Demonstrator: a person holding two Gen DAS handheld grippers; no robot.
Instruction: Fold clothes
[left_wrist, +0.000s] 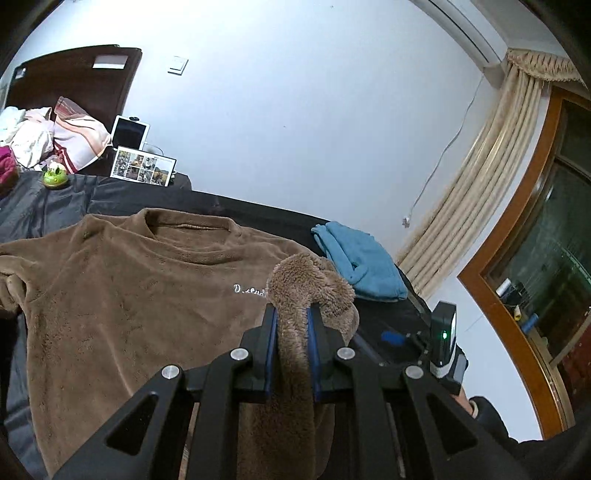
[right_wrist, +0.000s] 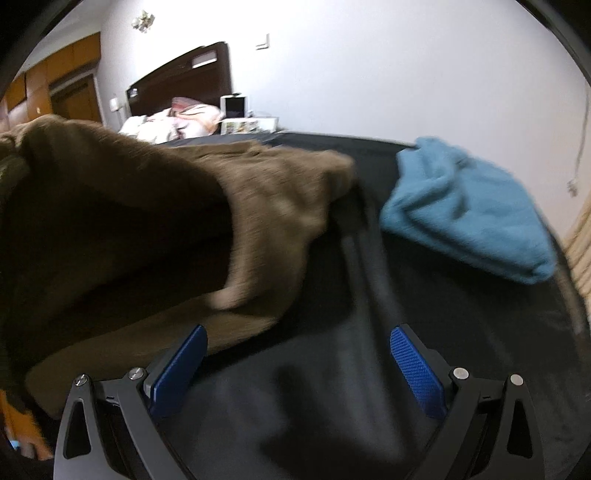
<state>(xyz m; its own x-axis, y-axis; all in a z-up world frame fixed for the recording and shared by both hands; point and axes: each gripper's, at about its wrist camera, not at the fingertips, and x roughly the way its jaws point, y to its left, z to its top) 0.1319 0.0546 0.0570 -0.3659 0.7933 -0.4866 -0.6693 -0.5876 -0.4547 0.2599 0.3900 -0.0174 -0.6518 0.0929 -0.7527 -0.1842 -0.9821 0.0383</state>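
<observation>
A brown fleece sweater lies front up on the dark bed cover, collar toward the wall. My left gripper is shut on the sweater's right sleeve and holds it lifted and curled over the chest. In the right wrist view the sweater is blurred, its lifted part hanging at the left. My right gripper is open and empty, low over the dark cover beside the sweater's edge. The right gripper also shows in the left wrist view.
A folded blue garment lies on the cover to the right of the sweater; it also shows in the right wrist view. Pillows, a photo frame and a green toy sit at the far end. Curtains hang right.
</observation>
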